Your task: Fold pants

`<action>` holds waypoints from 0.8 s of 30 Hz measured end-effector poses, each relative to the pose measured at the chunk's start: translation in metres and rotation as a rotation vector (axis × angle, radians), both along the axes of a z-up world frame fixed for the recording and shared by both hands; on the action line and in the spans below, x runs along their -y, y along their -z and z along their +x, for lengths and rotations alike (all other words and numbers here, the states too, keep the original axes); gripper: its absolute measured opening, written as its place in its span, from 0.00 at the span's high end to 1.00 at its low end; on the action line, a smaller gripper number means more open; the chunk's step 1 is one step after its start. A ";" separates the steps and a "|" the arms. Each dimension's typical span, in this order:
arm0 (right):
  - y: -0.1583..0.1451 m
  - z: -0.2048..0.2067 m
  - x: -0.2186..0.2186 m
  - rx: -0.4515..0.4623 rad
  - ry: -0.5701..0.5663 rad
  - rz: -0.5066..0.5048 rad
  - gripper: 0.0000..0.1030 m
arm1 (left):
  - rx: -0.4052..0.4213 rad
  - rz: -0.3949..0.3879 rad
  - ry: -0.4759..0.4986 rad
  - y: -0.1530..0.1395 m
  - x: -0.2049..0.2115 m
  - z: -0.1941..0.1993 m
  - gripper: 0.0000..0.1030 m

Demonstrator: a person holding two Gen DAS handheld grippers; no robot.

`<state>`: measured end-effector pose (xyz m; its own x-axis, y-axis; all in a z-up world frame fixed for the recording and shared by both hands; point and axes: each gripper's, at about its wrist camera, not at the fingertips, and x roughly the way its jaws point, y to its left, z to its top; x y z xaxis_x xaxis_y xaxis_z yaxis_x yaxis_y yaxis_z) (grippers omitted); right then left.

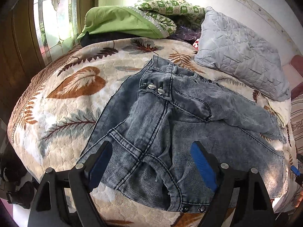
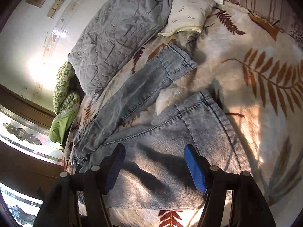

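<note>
Washed grey-blue jeans (image 1: 170, 117) lie spread on a leaf-print bed cover (image 1: 72, 98). In the left wrist view my left gripper (image 1: 151, 151) is open just above the near waistband, its blue pads either side of the hip pocket. In the right wrist view the two legs (image 2: 151, 128) splay apart, the far one ending in a cuff (image 2: 176, 60). My right gripper (image 2: 154, 155) is open over the near leg, close to its hem. Neither gripper holds cloth. The tip of the right gripper (image 1: 295, 170) shows at the right edge of the left wrist view.
A grey quilted pillow (image 1: 240, 51) lies beside the jeans, touching the far leg. Green bedding (image 1: 121, 21) and a green-patterned quilt (image 1: 166, 5) are piled at the far end. A window (image 1: 56, 15) and wooden wall stand left. A cream pillow (image 2: 189, 13) lies beyond the cuff.
</note>
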<state>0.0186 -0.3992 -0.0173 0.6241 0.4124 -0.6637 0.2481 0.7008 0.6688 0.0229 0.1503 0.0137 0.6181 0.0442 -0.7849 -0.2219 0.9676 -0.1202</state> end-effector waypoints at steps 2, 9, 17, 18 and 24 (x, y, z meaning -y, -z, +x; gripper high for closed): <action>0.012 0.025 0.003 -0.004 -0.024 0.047 0.34 | -0.054 0.009 -0.018 0.013 -0.005 0.010 0.13; 0.053 0.055 0.016 -0.079 0.005 0.059 0.30 | -0.092 -0.026 -0.009 0.029 -0.017 0.017 0.12; 0.041 0.032 0.002 -0.012 0.011 -0.088 0.29 | -0.024 -0.292 -0.012 0.002 -0.063 0.096 0.12; 0.048 0.032 0.002 -0.035 0.014 -0.085 0.29 | -0.051 -0.330 0.002 0.007 -0.067 0.109 0.12; 0.053 0.033 0.007 -0.021 0.020 -0.059 0.29 | -0.066 -0.366 0.047 0.020 -0.064 0.142 0.15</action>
<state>0.0513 -0.4066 -0.0701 0.6176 0.3597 -0.6994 0.2755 0.7339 0.6208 0.1650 0.2140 -0.0060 0.5602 -0.2743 -0.7816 -0.1970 0.8724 -0.4473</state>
